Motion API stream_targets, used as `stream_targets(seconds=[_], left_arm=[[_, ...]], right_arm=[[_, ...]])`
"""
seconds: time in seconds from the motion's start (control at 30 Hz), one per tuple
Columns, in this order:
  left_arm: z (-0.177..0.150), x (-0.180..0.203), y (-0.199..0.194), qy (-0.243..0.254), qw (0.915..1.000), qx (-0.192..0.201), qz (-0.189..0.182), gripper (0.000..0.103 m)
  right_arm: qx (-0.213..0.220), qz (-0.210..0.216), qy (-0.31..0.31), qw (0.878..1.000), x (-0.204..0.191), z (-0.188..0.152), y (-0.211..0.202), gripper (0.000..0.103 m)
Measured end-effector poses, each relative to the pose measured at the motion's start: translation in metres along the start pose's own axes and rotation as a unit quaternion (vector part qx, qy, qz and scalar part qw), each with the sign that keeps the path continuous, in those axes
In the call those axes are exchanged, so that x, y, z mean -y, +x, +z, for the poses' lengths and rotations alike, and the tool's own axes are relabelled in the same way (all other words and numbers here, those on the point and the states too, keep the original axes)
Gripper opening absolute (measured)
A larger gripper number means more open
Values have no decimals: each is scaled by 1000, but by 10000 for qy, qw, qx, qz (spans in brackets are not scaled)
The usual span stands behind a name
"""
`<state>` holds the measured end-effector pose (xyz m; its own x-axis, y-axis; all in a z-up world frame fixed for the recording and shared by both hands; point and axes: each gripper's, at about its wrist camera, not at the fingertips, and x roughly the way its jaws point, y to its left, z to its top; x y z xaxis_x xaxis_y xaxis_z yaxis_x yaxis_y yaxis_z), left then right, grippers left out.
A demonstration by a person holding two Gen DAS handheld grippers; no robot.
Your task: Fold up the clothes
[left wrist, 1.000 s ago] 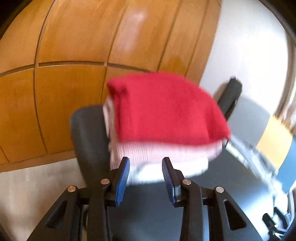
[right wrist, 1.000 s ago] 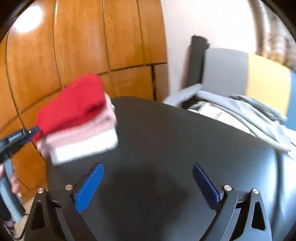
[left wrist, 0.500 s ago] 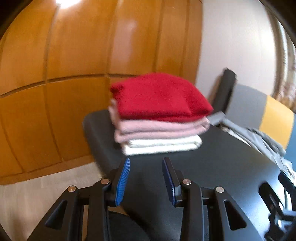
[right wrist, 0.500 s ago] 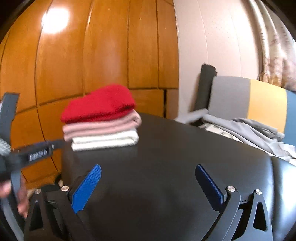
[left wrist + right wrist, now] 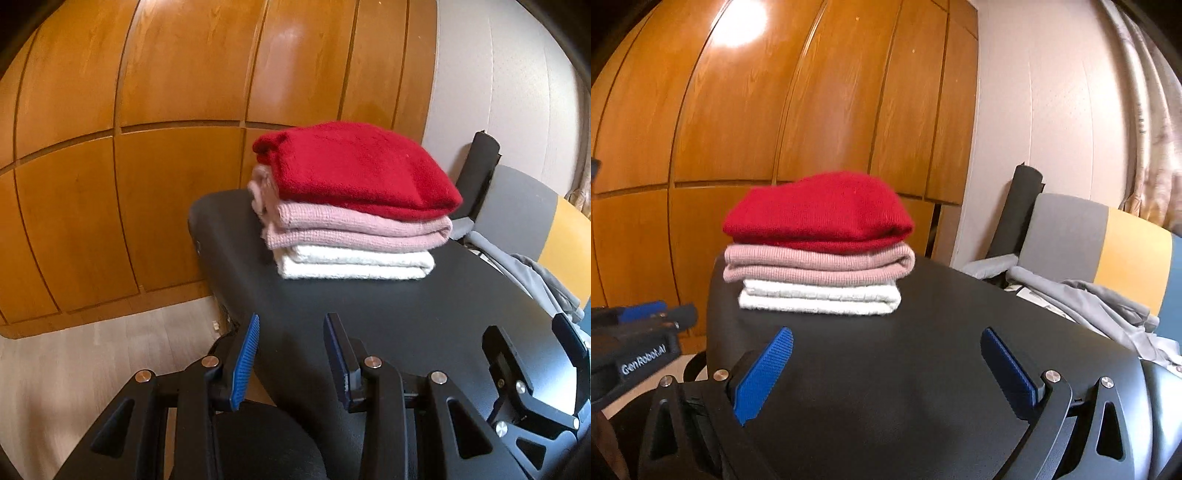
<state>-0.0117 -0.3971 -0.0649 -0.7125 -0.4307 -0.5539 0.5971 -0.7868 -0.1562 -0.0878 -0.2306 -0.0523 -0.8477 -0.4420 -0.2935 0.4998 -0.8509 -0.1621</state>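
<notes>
A stack of three folded knits sits at the far end of a black padded table (image 5: 388, 314): a red sweater (image 5: 354, 170) on top, a pink one (image 5: 351, 229) under it, a white one (image 5: 351, 264) at the bottom. The stack also shows in the right wrist view, with the red sweater (image 5: 820, 214), the pink one (image 5: 820, 266) and the white one (image 5: 820, 297). My left gripper (image 5: 291, 339) is open and empty, short of the stack near the table's left edge. My right gripper (image 5: 886, 350) is wide open and empty, over the table in front of the stack.
Wooden panelled wall (image 5: 129, 129) stands behind the table. A grey garment (image 5: 1089, 306) lies loose at the right, against a grey, yellow and blue cushion (image 5: 1108, 240). A rolled black mat (image 5: 1015, 210) leans on the white wall. Pale floor (image 5: 92, 350) lies left of the table.
Both grippers have pulled back from the stack, which now sits farther away and sharp. The stack rests on the table, untouched. Both stay open.
</notes>
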Motion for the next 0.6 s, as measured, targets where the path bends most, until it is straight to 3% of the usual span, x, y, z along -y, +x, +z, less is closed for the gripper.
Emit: stream_targets(seconds=[0.23,0.6], left_arm=[[-2,2,17,65,9984,-491,264,34],[-5,14,24,299,9966,-590,490,33]], right_arm=[[-145,-9,123,9998,4,0,7,103],[-122,3,123,9998,5,-2,7,103]])
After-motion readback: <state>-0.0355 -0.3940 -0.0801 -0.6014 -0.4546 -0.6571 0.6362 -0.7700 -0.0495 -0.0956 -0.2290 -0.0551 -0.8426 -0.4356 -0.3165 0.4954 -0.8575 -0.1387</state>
